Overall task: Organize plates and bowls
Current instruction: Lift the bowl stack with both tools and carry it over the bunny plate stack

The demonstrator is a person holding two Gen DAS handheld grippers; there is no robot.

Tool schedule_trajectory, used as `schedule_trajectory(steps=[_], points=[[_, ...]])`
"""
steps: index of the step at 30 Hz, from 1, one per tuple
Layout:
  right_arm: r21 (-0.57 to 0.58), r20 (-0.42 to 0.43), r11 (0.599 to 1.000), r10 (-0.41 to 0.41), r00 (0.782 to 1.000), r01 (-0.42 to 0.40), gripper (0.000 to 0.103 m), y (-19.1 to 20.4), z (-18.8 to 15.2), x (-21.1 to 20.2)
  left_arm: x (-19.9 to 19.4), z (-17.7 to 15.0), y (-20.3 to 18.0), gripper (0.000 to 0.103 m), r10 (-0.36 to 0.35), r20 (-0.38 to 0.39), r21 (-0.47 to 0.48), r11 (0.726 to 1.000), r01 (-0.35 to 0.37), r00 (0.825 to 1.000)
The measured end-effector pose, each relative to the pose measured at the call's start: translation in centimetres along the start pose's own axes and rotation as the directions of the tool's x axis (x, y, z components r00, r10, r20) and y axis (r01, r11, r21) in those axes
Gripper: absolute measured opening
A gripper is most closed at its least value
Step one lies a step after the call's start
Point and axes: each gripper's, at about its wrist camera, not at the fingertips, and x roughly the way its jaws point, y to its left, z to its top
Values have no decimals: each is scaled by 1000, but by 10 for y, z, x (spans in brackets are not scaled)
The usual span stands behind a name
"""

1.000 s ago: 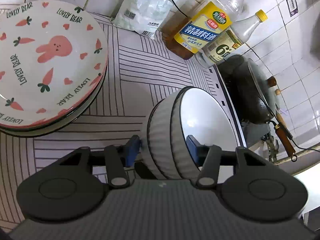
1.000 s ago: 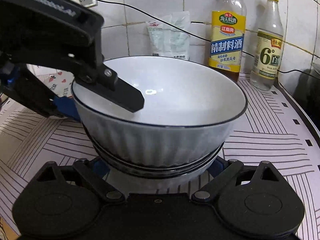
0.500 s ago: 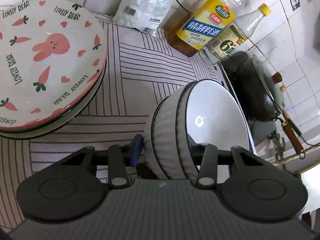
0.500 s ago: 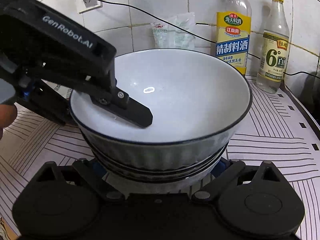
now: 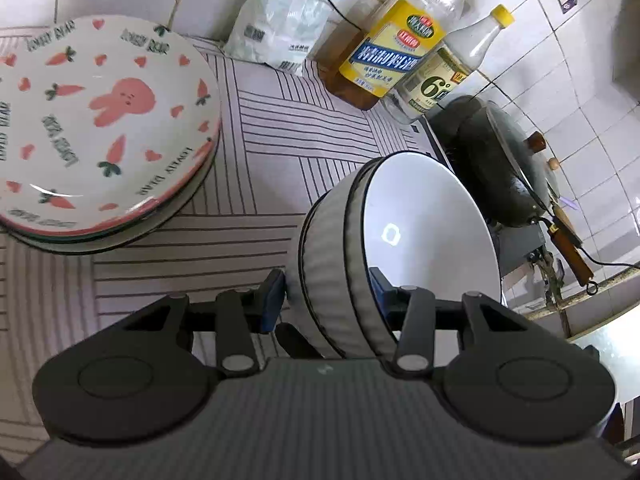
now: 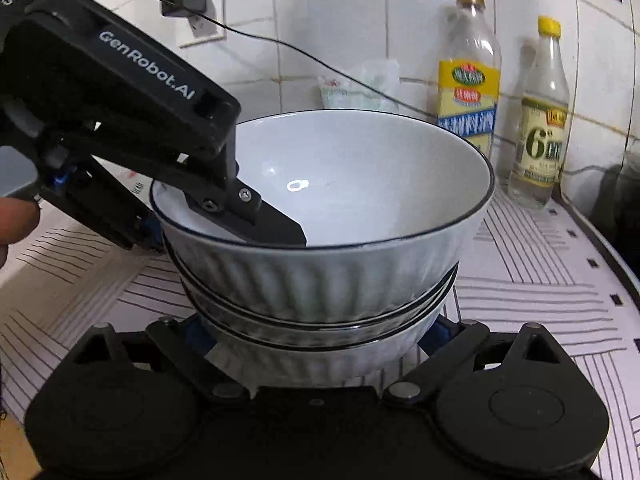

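Note:
A stack of white ribbed bowls [image 6: 340, 280] with dark rims is held above the striped counter. My left gripper [image 5: 328, 296] is shut on the stack's rim, one finger inside the top bowl [image 5: 428, 236], one outside. It shows in the right wrist view as a black arm [image 6: 132, 112]. My right gripper [image 6: 320, 340] is shut on the lowest bowl's base from both sides. A stack of rabbit-and-carrot plates [image 5: 100, 128] sits on the counter to the left.
Two bottles [image 5: 392, 52] [image 5: 444, 76] and a white bag [image 5: 288, 16] stand against the tiled wall. A dark wok [image 5: 496, 160] sits on the stove at right. A wall socket with a black plug [image 6: 188, 4] and cable is behind.
The bowl stack has risen and moved a little toward the wall in both grippers. The left gripper stays clamped on the rim.

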Motion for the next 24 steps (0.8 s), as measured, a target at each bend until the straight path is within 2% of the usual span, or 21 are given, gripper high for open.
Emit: schedule_trajectory(steps=[5, 11, 17, 24], points=[[-25, 29, 1000, 15, 999, -14, 99, 16, 11, -15, -31, -1, 2, 42, 0, 21, 7, 1000, -1, 1000], [-52, 47, 997, 56, 997, -53, 99, 39, 33, -22, -69, 0, 9, 42, 43, 82, -6, 999, -43, 996], [-82, 58, 991, 114, 992, -109, 99, 59, 62, -9, -100, 16, 25, 42, 91, 120, -33, 996, -88, 989], [-114, 83, 972, 214, 973, -204, 99, 74, 92, 30, -115, 39, 50, 42, 182, 167, -77, 982, -171, 969]])
